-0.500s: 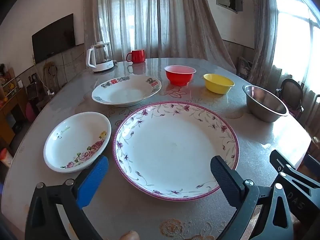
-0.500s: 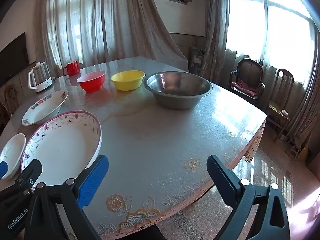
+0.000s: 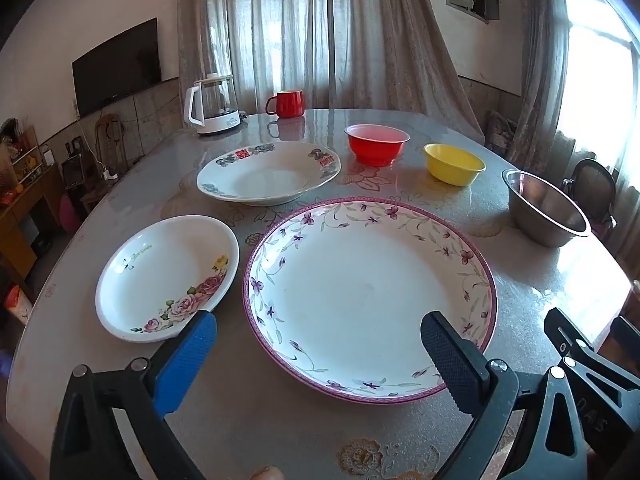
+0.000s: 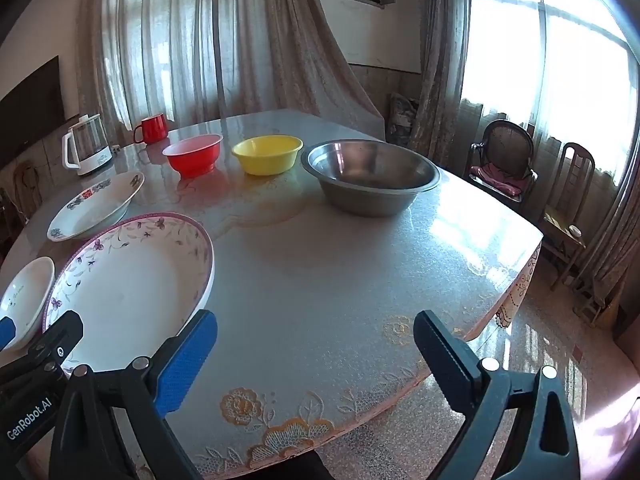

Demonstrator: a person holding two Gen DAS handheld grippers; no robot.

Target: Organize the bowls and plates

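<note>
purple-rimmed plate (image 3: 360, 292) lies just ahead, between the fingers of the left gripper (image 3: 316, 354), spread wide, empty.

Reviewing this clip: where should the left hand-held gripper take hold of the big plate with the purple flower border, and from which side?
Probably the near rim of the purple-flowered plate, approached from the table edge. The rim flares up off the table, and the open left hand-held gripper already faces that side.

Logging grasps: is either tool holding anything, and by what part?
Nothing is held. The left tool and right tool are both open and empty.
</note>
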